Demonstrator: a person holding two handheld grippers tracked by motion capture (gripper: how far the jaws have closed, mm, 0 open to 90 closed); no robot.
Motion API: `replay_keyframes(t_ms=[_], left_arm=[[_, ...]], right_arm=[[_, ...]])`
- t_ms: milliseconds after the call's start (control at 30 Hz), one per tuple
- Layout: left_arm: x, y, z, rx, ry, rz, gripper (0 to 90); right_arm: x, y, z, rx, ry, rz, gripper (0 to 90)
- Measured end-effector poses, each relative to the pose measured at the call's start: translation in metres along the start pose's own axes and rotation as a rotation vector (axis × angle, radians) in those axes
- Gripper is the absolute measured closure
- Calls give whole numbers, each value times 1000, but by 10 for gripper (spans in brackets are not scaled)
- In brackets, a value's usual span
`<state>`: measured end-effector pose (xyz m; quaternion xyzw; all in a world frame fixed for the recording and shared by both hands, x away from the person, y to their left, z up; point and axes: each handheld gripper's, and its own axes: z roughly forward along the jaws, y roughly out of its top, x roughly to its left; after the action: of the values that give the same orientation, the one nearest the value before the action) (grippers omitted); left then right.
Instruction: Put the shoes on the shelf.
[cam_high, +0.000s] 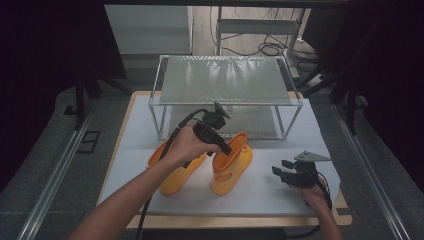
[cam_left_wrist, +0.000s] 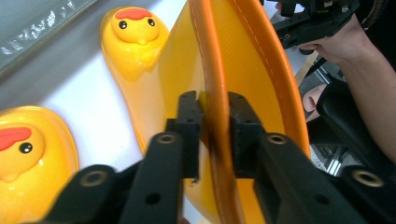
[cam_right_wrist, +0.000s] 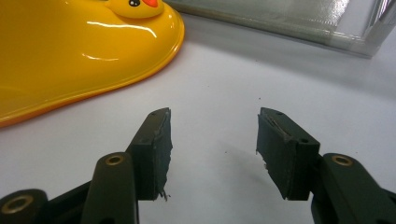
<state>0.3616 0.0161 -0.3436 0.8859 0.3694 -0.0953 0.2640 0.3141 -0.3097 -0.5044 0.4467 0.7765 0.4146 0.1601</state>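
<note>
Two yellow rubber boots with duck faces on the toes stand side by side near the middle of the white bench (cam_high: 280, 195), toes toward the far edge, just in front of a metal-framed rack (cam_high: 227, 80) with glass shelves that stands along that far edge. The left tool (cam_high: 227, 148) is clamped on the orange-trimmed top rim of the right boot (cam_high: 231, 167); in the left gripper view its two black jaws press the rim wall from both sides, one inside the shaft and one outside. The left boot (cam_high: 175, 175) stands just beside it, partly hidden by the person's forearm in the high view. The right tool (cam_high: 283, 169) sits low over the bench near the front right corner, well apart from the boots, its jaws spread wide with nothing between them. No brand, label or writing can be read on the boots, the rack or the tools.
</note>
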Motion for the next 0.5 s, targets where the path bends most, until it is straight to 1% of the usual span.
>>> replay_keyframes(t_ms=[67, 167, 267, 333, 367, 433, 500], left_arm=[[0, 0, 0, -4, 4, 1, 847], [0, -1, -1, -16, 2, 1, 856], [0, -1, -3, -37, -11, -6, 858], [0, -1, -7, -48, -21, -6, 859], [0, -1, -9, -62, -26, -6, 860], [-1, -2, -15, -66, -29, -1, 861], [-3, -5, -22, -83, -34, 5, 861]], right_arm=[[0, 0, 0, 1, 0, 2, 452], [-1, 0, -1, -2, -3, 8, 455], [-2, 0, -1, -5, -6, 13, 458], [-3, -1, -2, -10, -8, 17, 458], [-3, -1, -2, -12, -9, 18, 459], [-4, -1, -3, -12, -11, 17, 460], [-4, -1, -3, -15, -14, 17, 460]])
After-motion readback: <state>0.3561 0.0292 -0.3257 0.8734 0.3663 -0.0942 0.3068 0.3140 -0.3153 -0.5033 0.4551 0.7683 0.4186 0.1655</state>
